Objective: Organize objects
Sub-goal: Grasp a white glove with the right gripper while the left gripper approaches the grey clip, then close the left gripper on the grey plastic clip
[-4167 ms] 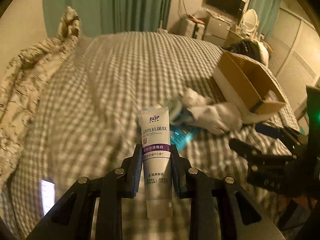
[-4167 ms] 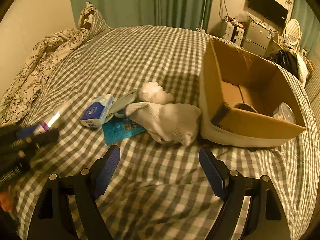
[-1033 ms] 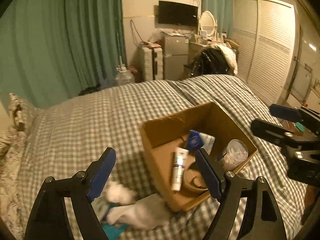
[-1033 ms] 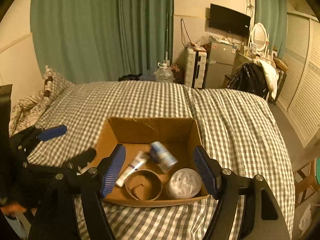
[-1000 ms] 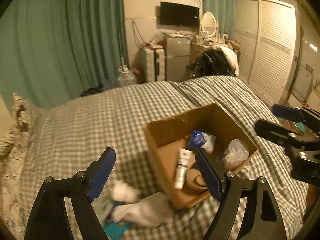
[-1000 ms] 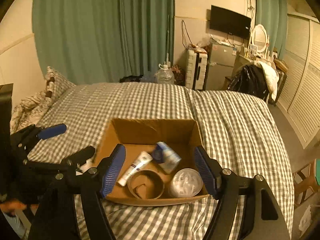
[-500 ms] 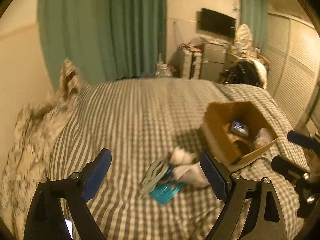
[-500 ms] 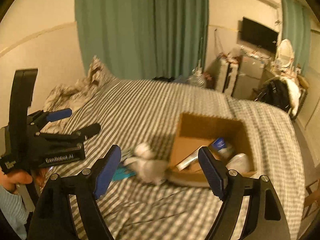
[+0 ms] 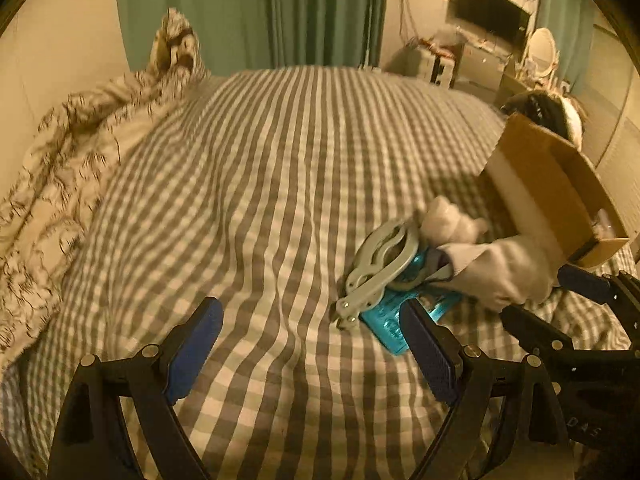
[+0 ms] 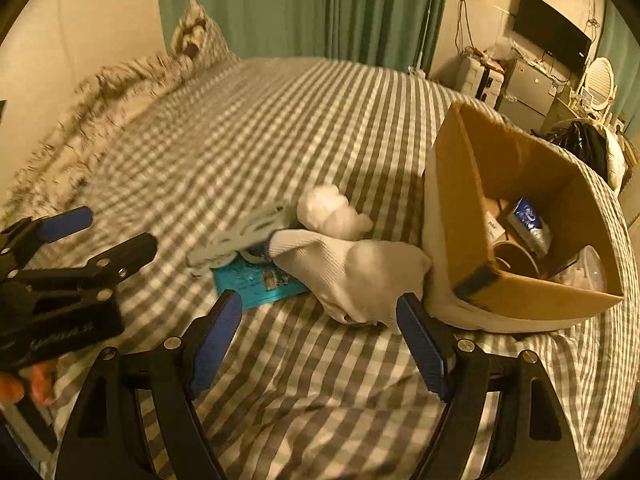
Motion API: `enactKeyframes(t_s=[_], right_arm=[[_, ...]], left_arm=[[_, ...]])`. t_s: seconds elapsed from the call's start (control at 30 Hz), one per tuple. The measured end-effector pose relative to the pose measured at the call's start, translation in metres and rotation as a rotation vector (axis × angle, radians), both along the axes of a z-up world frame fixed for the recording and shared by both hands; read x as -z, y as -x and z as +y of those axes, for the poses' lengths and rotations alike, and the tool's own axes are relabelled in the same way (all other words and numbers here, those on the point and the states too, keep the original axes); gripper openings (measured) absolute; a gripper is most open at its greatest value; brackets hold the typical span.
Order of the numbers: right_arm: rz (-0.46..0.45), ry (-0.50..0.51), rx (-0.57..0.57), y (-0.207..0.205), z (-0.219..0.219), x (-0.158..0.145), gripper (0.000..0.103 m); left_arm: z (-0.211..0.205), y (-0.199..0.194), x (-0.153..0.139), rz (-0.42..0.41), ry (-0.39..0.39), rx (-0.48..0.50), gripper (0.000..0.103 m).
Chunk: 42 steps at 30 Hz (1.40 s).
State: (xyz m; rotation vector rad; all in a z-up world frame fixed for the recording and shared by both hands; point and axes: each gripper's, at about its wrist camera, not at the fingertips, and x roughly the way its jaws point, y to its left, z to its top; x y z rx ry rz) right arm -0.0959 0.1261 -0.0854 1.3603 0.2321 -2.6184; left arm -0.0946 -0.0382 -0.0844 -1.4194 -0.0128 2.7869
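Observation:
A cardboard box (image 10: 516, 304) lies on the checked bed; it also shows in the left wrist view (image 9: 556, 184). It holds a toothpaste tube (image 10: 493, 227), a blue pack (image 10: 530, 226), a brown ring (image 10: 516, 258) and a clear lid (image 10: 580, 270). Left of it lie a white glove (image 10: 352, 272), a white fluffy ball (image 10: 332, 210), a teal packet (image 10: 256, 282) and a silver metal clip (image 9: 380, 264). My left gripper (image 9: 312, 344) is open and empty, low over the bed near the clip. My right gripper (image 10: 320, 344) is open and empty, just before the glove.
A rumpled patterned duvet (image 9: 60, 184) and a pillow (image 9: 176, 48) lie at the left of the bed. Green curtains (image 10: 304, 4) hang behind. A TV (image 10: 552, 32), a mirror and a dark bag (image 10: 584, 148) stand at the far right.
Both grippers have come down from high over the bed to low beside the loose items. The pile and box now look larger and nearer. Both stay open and empty.

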Motion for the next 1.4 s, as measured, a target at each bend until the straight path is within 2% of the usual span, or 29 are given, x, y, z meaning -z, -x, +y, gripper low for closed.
enactKeyframes(t_s=[0.27,0.43,0.53,0.63,0.67,0.73,0.77,0.83,0.93,1.03,1.1,1.2,1.33,1.4], right_arm=[[-0.031,-0.084,0.076,0.030,0.004,0.022,0.080],[-0.068,-0.133,0.092,0.048,0.001,0.039,0.090],[-0.092,-0.210,0.085,0.058,-0.009,0.052,0.099],[-0.112,-0.285,0.069,0.058,-0.016,0.064,0.102],[-0.112,-0.283,0.070,0.058,-0.015,0.064,0.102],[-0.107,-0.250,0.079,0.058,-0.008,0.061,0.097],[-0.099,-0.241,0.097,0.057,-0.004,0.058,0.091],[-0.091,-0.189,0.126,0.057,0.007,0.052,0.067],[-0.077,-0.066,0.152,0.056,0.024,0.037,0.053],[-0.042,-0.007,0.141,0.045,0.028,0.023,0.048],[-0.019,0.020,0.129,0.037,0.029,0.013,0.047],[0.002,0.047,0.123,0.033,0.033,0.005,0.047],[-0.006,0.081,0.123,0.038,0.035,0.006,0.047],[-0.014,0.097,0.124,0.038,0.037,0.008,0.047]], left_arm=[[0.009,0.021,0.021,-0.052,-0.009,0.021,0.092],[0.013,0.030,0.035,-0.101,-0.011,0.037,0.092],[0.010,0.034,0.039,-0.114,-0.032,0.033,0.092],[0.010,0.038,0.044,-0.124,-0.039,0.042,0.092],[0.012,0.040,0.046,-0.132,-0.034,0.050,0.092],[0.015,0.042,0.048,-0.141,-0.025,0.064,0.092],[0.016,0.043,0.050,-0.143,-0.020,0.068,0.092],[0.016,0.046,0.052,-0.153,-0.012,0.075,0.091],[0.017,0.051,0.054,-0.160,-0.008,0.087,0.086],[0.024,0.056,0.056,-0.165,0.017,0.118,0.081],[0.034,0.061,0.058,-0.163,0.013,0.176,0.077],[0.050,0.069,0.064,-0.165,0.007,0.244,0.077],[0.058,0.081,0.072,-0.189,-0.076,0.297,0.076],[0.060,0.087,0.077,-0.201,-0.087,0.293,0.074]])
